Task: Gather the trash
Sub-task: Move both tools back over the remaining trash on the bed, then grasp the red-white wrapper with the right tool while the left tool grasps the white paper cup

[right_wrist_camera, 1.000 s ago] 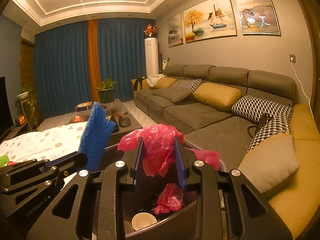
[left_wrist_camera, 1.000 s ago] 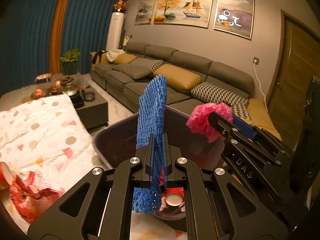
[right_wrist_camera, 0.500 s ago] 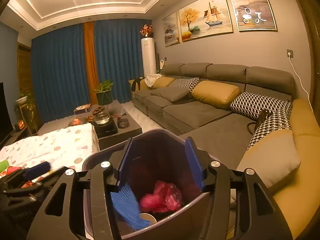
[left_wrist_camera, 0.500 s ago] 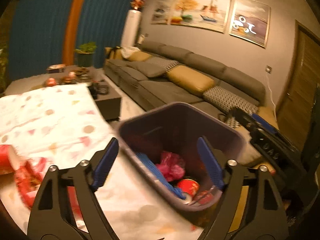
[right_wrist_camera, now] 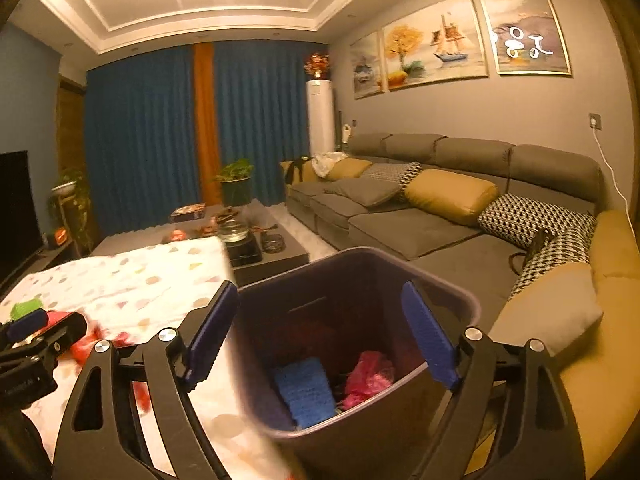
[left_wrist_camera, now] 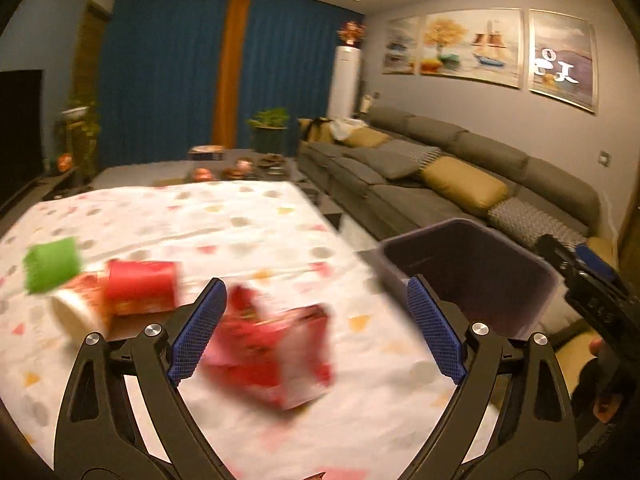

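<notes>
Gaping wide, the left claw [left_wrist_camera: 314,330] hangs over the cloth-covered surface [left_wrist_camera: 248,220] with nothing between its blue pads; its jaws have just been opening. Below it in the left wrist view lies a crumpled red wrapper [left_wrist_camera: 276,356], blurred. Farther left sit a red cup [left_wrist_camera: 140,286] on its side, a white cup [left_wrist_camera: 76,312] touching it, and a green lump [left_wrist_camera: 52,266] just beside them. The bin [left_wrist_camera: 472,264] stands at the right edge of the surface, next to the sofa [left_wrist_camera: 440,176].

The right claw [right_wrist_camera: 322,334] is spread wide too, its jaws just having been opening, empty, and poised over the bin [right_wrist_camera: 360,280]. Inside the bin rest a blue mesh piece [right_wrist_camera: 306,396] and a pink bag [right_wrist_camera: 368,376], side by side at the bottom. The left claw [right_wrist_camera: 28,330] shows at the far left of that view, above the red trash on the cloth.
</notes>
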Available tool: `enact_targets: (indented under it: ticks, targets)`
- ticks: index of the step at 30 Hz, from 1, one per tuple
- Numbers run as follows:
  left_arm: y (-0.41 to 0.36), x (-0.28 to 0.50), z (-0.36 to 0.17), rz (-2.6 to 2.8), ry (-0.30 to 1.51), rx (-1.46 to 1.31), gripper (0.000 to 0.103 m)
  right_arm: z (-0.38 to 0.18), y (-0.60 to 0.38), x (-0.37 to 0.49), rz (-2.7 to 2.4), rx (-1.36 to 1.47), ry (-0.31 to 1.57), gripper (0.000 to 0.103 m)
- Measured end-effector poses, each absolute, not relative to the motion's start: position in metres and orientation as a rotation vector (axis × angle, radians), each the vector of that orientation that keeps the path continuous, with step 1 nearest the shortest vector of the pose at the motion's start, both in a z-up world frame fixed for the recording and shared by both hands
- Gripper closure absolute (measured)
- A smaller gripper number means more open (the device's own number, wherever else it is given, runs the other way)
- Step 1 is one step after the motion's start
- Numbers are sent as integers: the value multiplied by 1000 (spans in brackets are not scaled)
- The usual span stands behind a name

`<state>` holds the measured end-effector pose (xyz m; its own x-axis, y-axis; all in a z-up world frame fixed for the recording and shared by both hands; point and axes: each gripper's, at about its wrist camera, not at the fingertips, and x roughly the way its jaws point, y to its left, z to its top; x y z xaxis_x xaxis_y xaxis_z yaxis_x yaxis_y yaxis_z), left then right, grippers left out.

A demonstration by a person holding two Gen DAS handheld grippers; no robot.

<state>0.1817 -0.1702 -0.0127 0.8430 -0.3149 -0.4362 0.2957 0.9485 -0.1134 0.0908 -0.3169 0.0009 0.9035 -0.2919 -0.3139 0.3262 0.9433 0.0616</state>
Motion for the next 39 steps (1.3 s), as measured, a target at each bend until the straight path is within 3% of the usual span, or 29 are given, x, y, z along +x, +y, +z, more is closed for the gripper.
enact_targets:
  ticks: [16, 27, 39]
  targets:
    - [-11, 121, -15, 11, 432, -114, 13, -17, -190, 102, -78, 59, 398, 21]
    - [11, 118, -15, 14, 416, -149, 13, -37, -147, 128, -49, -2, 473, 21]
    - [7, 147, -24, -23, 452, -178, 18, -58, -139, 166, -73, 4, 550, 32]
